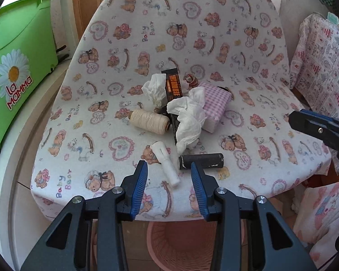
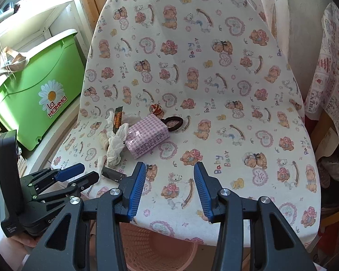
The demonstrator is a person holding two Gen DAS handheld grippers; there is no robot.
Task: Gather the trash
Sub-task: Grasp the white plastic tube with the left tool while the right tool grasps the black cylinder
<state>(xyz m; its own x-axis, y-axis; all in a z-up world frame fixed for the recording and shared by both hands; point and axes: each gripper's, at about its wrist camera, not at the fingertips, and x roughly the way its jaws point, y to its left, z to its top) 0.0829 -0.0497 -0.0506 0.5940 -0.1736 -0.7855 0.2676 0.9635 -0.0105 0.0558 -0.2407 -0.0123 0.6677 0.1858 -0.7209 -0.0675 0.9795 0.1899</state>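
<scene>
On the cloth-draped chair seat (image 1: 83,122), crumpled tissue (image 1: 188,117) lies against a black wrapper (image 1: 174,85), thread spool (image 1: 150,121) and pink checked pack (image 1: 214,103). My left gripper (image 1: 168,172) gapes wide, empty, straddling a white tube (image 1: 166,163). My right gripper (image 2: 169,176) likewise spread, empty. Pink basket (image 1: 185,246) below.

Left gripper (image 1: 168,171): black plastic linkage arms with triangular cut-outs, silver round-head screws at the pivots, ribbed blue finger pads (image 1: 139,187). Right gripper (image 2: 169,172): identical build. From the right wrist view, the left unit's black housing carries small white lettering, illegible.
</scene>
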